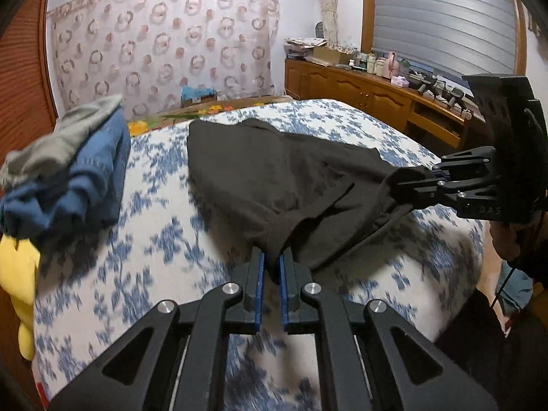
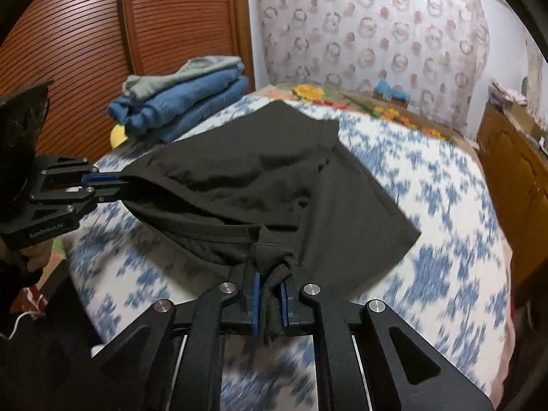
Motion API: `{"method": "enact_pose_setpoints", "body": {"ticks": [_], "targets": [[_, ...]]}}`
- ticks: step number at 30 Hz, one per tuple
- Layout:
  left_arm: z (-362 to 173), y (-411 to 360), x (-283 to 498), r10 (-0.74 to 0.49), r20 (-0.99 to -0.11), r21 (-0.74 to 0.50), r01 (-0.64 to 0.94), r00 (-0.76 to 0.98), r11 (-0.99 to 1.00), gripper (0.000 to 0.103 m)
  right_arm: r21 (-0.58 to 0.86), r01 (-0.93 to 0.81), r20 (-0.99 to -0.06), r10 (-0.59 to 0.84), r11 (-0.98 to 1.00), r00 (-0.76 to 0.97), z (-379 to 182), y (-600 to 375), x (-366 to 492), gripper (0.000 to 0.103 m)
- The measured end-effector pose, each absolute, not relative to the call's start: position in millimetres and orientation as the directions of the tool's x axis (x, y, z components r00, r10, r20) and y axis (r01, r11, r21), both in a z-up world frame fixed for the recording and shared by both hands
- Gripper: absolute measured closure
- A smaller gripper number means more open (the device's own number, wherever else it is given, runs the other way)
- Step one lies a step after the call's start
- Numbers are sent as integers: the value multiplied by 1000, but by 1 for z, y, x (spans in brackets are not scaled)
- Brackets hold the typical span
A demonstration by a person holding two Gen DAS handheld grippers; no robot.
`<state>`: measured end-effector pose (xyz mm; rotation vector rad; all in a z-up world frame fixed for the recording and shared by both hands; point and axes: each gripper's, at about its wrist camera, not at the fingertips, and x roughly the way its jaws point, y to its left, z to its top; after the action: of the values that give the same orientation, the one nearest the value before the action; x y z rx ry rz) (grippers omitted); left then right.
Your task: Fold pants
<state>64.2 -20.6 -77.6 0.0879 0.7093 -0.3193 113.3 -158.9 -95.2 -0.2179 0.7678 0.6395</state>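
Observation:
Black pants (image 1: 281, 171) lie across the blue-and-white floral bed (image 1: 164, 239), their near edge lifted off it. My left gripper (image 1: 270, 267) is shut on one corner of the near edge. My right gripper (image 2: 270, 287) is shut on the other corner, where a bunched drawstring end hangs between the pads. In the left wrist view the right gripper (image 1: 414, 185) pinches the cloth at the right. In the right wrist view the left gripper (image 2: 113, 185) pinches the pants (image 2: 274, 178) at the left. The far part of the pants rests flat on the bed (image 2: 445, 222).
A stack of folded clothes, blue with grey on top (image 1: 72, 167), sits at the bed's far left, also in the right wrist view (image 2: 181, 96). A yellow soft item (image 1: 17, 291) lies beside it. A wooden cabinet (image 1: 370, 99) with clutter stands right; a patterned curtain (image 1: 161, 44) hangs behind.

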Motion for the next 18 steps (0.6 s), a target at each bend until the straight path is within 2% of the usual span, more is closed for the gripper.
{"method": "enact_pose_setpoints", "body": {"ticks": [2, 3, 5, 8, 18], "targets": [[-81, -18, 59, -254, -658, -31, 312, 709, 950, 98, 47, -601, -709, 451, 798, 543, -96, -163, 106, 84], [-84, -17, 58, -251, -663, -32, 309, 705, 951, 98, 50, -597, -709, 450, 800, 543, -97, -167, 101, 82], [-88, -15, 58, -248, -674, -36, 304, 696, 952, 94, 63, -592, -704, 456, 803, 544, -95, -175, 97, 71], [-89, -16, 58, -255, -673, -44, 307, 694, 951, 89, 74, -583, -695, 461, 809, 552, -93, -183, 95, 62], [-77, -9, 47, -234, -645, -24, 287, 727, 958, 88, 60, -607, -724, 453, 792, 520, -84, -182, 86, 62]]}}
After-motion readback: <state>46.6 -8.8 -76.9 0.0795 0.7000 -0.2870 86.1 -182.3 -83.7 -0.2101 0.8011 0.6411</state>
